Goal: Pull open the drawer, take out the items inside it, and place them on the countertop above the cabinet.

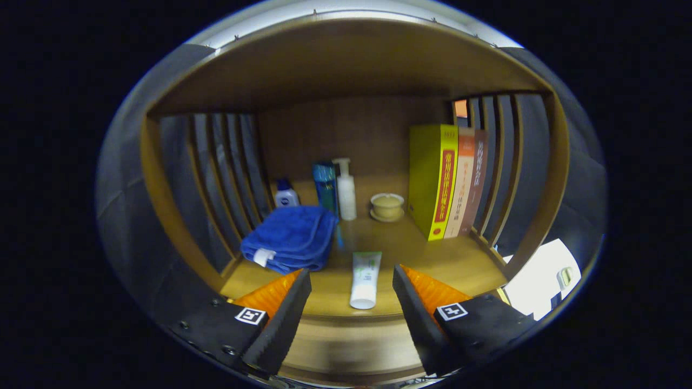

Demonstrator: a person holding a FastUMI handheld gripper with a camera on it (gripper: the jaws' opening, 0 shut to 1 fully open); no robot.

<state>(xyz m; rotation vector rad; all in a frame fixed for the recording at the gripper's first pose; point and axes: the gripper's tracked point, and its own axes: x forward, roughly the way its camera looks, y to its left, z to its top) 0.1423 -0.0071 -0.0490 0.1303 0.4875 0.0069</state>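
My gripper [351,281] stands open in front of a wooden cabinet's countertop [432,259]. A white tube [365,280] with a green label lies on the countertop near its front edge, between my fingertips and untouched by them. A folded blue towel [292,237] lies on the countertop just beyond my left finger [286,308]. Below the countertop's front edge a strip of the wooden cabinet front [346,346] shows between the fingers; whether a drawer there is open, I cannot tell.
At the back stand a small white bottle [285,195], a blue box [326,188], a white pump bottle [346,189] and a lidded tan cup on a saucer [387,207]. Three upright books [446,181] stand at the right. Slatted side walls and a shelf top enclose the space.
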